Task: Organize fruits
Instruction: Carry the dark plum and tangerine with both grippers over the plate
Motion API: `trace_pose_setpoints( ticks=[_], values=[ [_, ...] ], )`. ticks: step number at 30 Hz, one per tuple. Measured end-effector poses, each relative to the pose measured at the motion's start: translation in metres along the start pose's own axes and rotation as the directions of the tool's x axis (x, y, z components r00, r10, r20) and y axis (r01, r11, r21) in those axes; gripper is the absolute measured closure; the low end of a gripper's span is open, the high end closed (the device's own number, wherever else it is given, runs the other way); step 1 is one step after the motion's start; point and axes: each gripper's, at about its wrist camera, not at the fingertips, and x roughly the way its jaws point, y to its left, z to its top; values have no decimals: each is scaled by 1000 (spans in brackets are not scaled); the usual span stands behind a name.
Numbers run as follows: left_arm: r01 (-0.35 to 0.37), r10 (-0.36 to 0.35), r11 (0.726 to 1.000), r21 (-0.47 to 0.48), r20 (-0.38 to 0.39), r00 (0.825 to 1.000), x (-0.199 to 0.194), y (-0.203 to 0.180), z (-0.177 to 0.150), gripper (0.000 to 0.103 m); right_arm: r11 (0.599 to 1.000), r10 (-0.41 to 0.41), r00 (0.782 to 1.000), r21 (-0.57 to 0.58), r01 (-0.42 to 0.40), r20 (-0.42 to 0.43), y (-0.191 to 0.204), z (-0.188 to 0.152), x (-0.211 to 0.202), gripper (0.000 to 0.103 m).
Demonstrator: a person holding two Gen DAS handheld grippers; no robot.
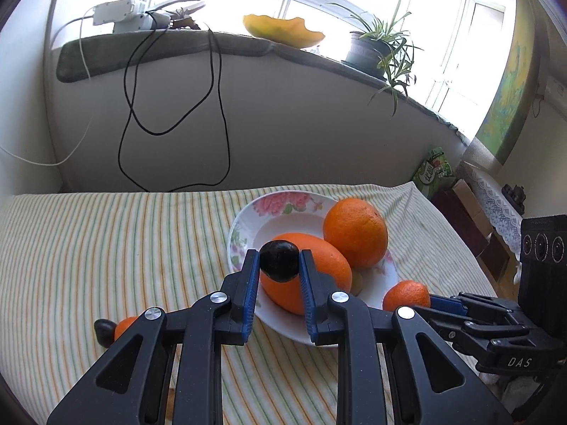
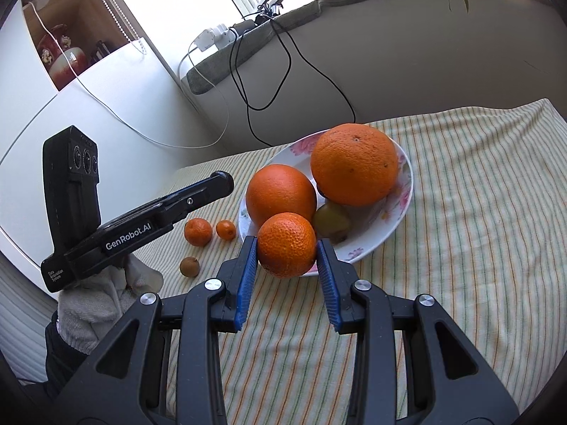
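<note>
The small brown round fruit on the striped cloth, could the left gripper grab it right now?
Probably not: the left gripper is already shut on a dark round fruit, though the small brown round fruit lies unobstructed.

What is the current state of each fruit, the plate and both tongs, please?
Left tongs: shut on dark plum.
Right tongs: shut on small orange.
Plate: on striped cloth, holding two large oranges and a green fruit.
Two tiny oranges: loose on cloth.
Brown fruit: loose on cloth.
</note>
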Motion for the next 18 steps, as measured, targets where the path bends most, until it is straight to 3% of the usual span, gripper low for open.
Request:
trace_pose_setpoints(
  ticks=[18],
  values=[
    [3, -3, 1000, 27, -25, 1000, 32, -4, 26, 82, 1000, 5, 1000, -23, -5, -26, -7, 5, 15, 67]
  ],
)
